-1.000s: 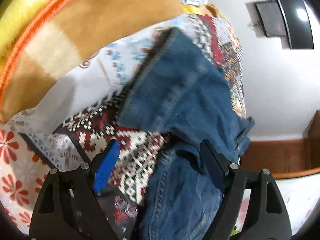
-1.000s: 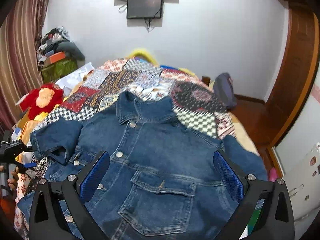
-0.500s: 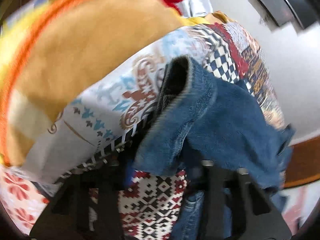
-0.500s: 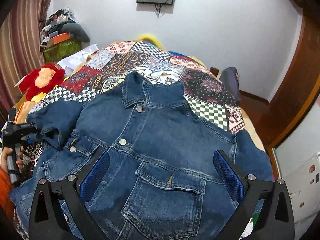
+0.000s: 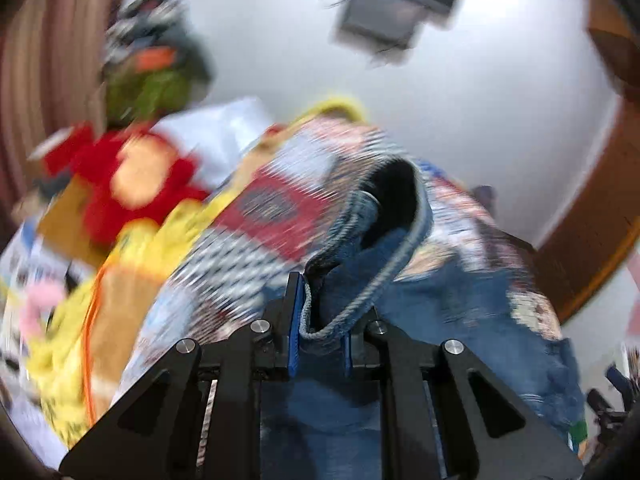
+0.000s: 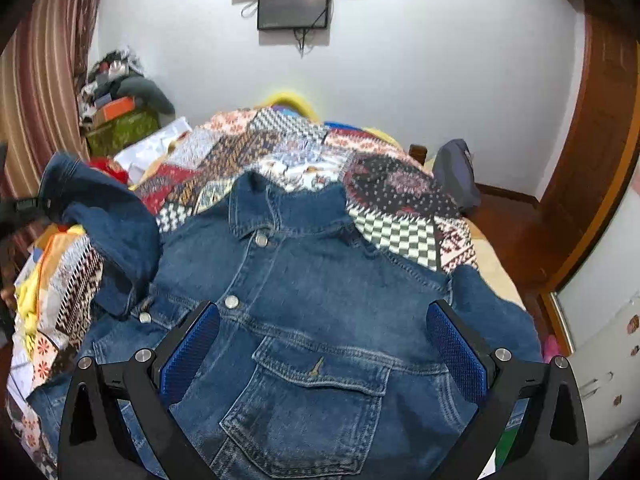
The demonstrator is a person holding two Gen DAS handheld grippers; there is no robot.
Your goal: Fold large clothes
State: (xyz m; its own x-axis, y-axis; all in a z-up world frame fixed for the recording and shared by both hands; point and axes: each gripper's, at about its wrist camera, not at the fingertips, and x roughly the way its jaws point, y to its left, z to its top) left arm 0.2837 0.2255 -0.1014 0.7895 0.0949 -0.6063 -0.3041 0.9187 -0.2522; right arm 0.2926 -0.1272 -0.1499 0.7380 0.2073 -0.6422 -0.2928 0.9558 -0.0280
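The left gripper [image 5: 320,332], jaws just closed, pinches the jacket [image 6: 320,300] cuff [image 5: 340,320], lifted off the quilt [image 6: 400,232]. The right gripper [image 6: 324,352] hangs wide open, empty, above the jacket.

One denim jacket [image 6: 320,300], one patchwork quilt [image 6: 400,200], two hand-held grippers [image 6: 320,344].

Left claw [image 5: 320,332]: black angular frame, triangular cut-outs, silver screws, blue pads. Right claw [image 6: 322,344]: identical black frame, silver screws, blue cross-hatched pads [image 6: 456,346].
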